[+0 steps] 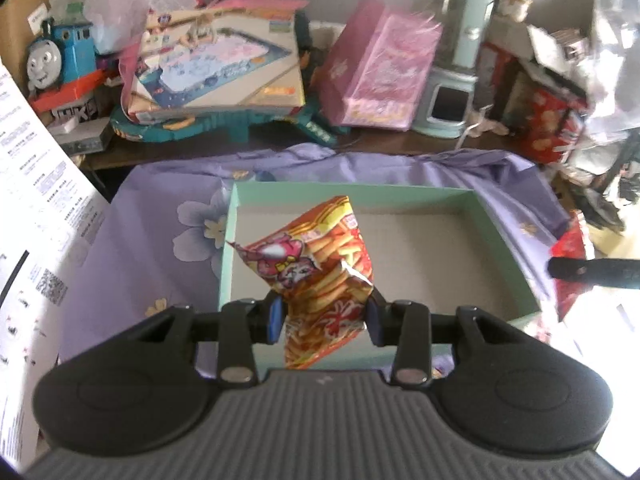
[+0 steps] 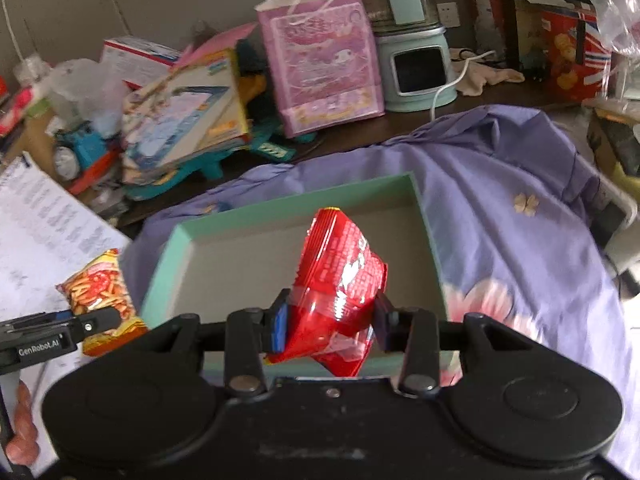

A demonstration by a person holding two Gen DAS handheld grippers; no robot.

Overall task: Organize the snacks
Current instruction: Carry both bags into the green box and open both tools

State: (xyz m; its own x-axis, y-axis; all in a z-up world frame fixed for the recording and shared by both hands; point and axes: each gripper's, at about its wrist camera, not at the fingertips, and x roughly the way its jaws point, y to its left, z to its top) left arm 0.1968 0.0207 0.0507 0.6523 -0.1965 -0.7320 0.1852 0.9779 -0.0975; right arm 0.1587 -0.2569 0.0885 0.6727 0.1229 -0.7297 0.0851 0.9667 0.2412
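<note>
Left wrist view shows the left claw (image 1: 325, 320) clamped on an orange snack packet (image 1: 316, 276), held above the near-left part of a shallow mint-green box (image 1: 500, 236) lying on a purple flowered cloth (image 1: 132, 240). Right wrist view shows the right claw (image 2: 331, 324) gripping a red snack packet (image 2: 340, 276) over the same box's near edge (image 2: 160, 276).

Purple floral cloth (image 1: 120, 248) covers surface; green tray (image 1: 504, 240) atop.
</note>
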